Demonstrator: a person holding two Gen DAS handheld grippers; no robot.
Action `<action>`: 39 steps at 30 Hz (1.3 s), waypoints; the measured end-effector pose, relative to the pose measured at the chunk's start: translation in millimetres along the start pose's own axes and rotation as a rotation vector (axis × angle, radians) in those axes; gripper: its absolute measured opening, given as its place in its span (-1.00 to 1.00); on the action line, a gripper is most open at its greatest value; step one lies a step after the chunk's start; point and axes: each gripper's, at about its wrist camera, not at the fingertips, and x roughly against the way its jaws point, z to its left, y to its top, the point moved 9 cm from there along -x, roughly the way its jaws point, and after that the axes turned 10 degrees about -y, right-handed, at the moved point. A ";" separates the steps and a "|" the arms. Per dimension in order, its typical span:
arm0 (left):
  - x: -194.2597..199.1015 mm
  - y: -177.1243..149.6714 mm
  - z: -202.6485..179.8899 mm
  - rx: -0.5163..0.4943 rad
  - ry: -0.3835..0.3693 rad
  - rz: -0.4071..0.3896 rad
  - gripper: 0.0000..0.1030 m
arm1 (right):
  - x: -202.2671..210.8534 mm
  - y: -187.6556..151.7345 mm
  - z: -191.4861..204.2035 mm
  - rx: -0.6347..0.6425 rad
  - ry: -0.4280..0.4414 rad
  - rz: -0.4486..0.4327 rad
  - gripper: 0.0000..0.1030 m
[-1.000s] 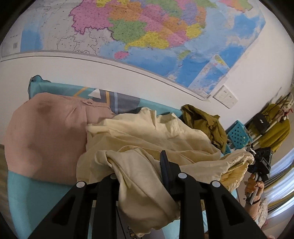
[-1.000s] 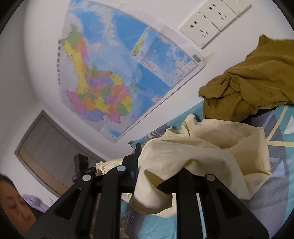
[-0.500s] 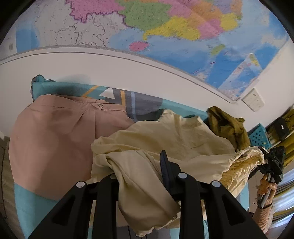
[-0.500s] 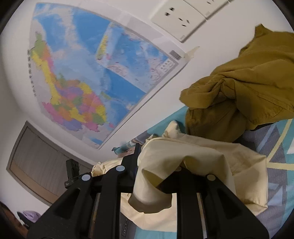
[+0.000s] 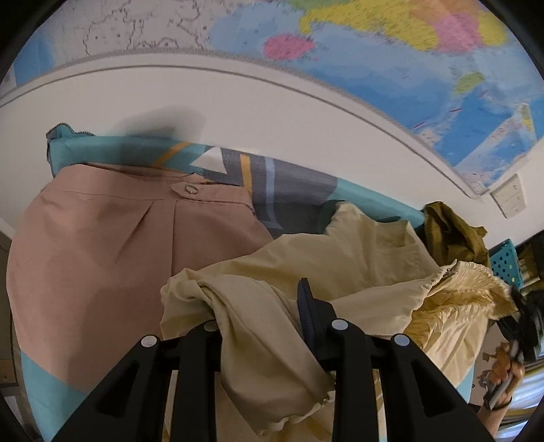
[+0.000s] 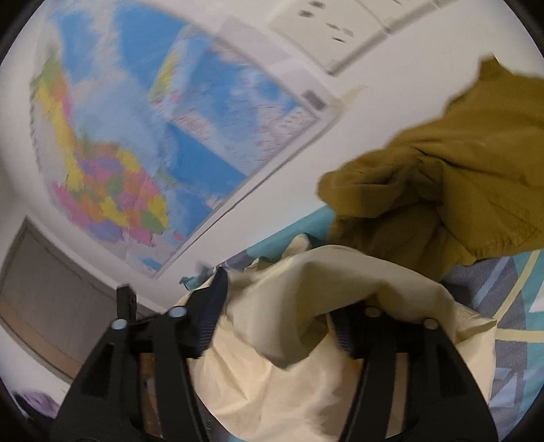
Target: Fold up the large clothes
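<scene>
A crumpled cream garment (image 5: 357,258) lies on the teal patterned bedspread (image 5: 292,190), stretched between both grippers. My left gripper (image 5: 258,306) is shut on a bunched fold of it, which drapes over the left finger. In the right wrist view my right gripper (image 6: 278,306) has its jaws opening wide. The cream garment (image 6: 306,374) sags loosely between them and over the right finger, and neither pad presses on it. At the right edge of the left wrist view, the right gripper (image 5: 523,319) shows with a hand (image 5: 506,370) on it.
A flat pink garment (image 5: 119,258) lies on the left of the bed. An olive garment (image 6: 442,190) is heaped against the wall by the sockets (image 6: 340,30). A map (image 6: 170,136) covers the wall. A teal basket (image 5: 506,261) stands beyond the bed.
The right jaws have spread apart and let the cream cloth go slack between them. Both grippers have moved closer to the wall; the pink and olive garments look larger.
</scene>
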 end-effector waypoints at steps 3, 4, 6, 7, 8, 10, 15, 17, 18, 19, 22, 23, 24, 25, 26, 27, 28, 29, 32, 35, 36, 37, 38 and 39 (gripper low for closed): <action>-8.8 2.6 5.5 0.027 0.001 0.013 -0.48 | 15.5 -10.8 15.5 0.092 -0.049 -0.060 0.41; -11.7 3.3 7.6 0.038 0.003 0.018 -0.48 | 21.8 -15.1 20.3 0.130 -0.077 -0.086 0.44; -16.9 4.3 11.4 0.055 0.010 0.024 -0.48 | 34.9 -19.2 26.7 0.170 -0.112 -0.149 0.55; -19.8 5.2 13.3 0.063 0.017 0.027 -0.48 | 42.3 -22.6 33.2 0.200 -0.111 -0.183 0.55; -22.4 6.1 15.1 0.068 0.022 0.028 -0.47 | 45.8 -25.9 39.6 0.235 -0.113 -0.200 0.55; -27.3 7.6 17.3 0.080 0.032 0.035 -0.44 | 40.8 -43.4 61.1 0.360 -0.117 -0.194 0.56; -28.8 8.5 14.3 0.083 0.036 0.042 -0.41 | -31.3 -81.4 76.6 0.527 -0.182 -0.026 0.53; -21.8 8.0 11.1 0.083 0.008 0.030 -0.34 | -65.4 -86.6 72.2 0.603 -0.262 0.001 0.47; -18.1 7.2 9.0 0.079 -0.011 0.026 -0.27 | -78.7 -86.9 67.7 0.623 -0.293 0.016 0.45; -10.3 4.9 5.6 0.081 -0.046 0.022 -0.21 | -92.7 -84.9 60.3 0.637 -0.342 0.022 0.32; 21.3 2.3 -8.8 0.054 -0.146 -0.050 0.08 | -124.4 -78.4 35.9 0.680 -0.465 0.044 0.09; 31.9 2.1 -12.0 0.033 -0.156 -0.079 0.23 | -128.8 -76.6 30.6 0.667 -0.476 0.052 -0.05; 46.4 1.6 -15.6 0.000 -0.160 -0.119 0.35 | -132.7 -73.8 23.1 0.637 -0.479 0.063 -0.09; 57.6 0.8 -19.3 -0.030 -0.165 -0.155 0.37 | -135.2 -71.5 19.3 0.636 -0.482 0.066 -0.15; 70.3 -1.7 -26.8 -0.089 -0.164 -0.193 0.42 | -136.8 -69.0 18.5 0.649 -0.487 0.055 -0.25; 75.3 -5.9 -34.4 -0.148 -0.154 -0.204 0.46 | -137.8 -67.3 17.7 0.647 -0.485 0.052 -0.30; 74.7 -12.1 -42.3 -0.201 -0.147 -0.200 0.46 | -139.5 -65.2 16.6 0.634 -0.480 0.055 -0.46; 69.8 -18.0 -49.3 -0.238 -0.145 -0.187 0.46 | -141.4 -63.5 17.4 0.623 -0.461 0.062 -0.70; 37.8 -36.9 -61.9 -0.322 -0.130 -0.113 0.46 | -135.3 -52.9 27.0 0.622 -0.443 0.019 -0.90; -4.1 -51.8 -64.9 -0.369 -0.077 -0.037 0.45 | -133.0 -39.1 33.5 0.621 -0.451 -0.026 -0.92; -18.6 -53.4 -63.7 -0.368 -0.061 -0.016 0.45 | -133.2 -38.4 33.5 0.609 -0.457 -0.018 -0.92; -30.1 -53.1 -62.8 -0.364 -0.050 -0.002 0.45 | -139.9 -38.7 27.9 0.580 -0.452 0.006 -0.92; -45.0 -52.3 -58.0 -0.359 -0.017 0.013 0.45 | -147.5 -40.9 22.7 0.568 -0.454 0.038 -0.92; -53.4 -50.5 -54.0 -0.354 0.010 0.015 0.45 | -155.2 -44.4 16.2 0.568 -0.467 0.077 -0.91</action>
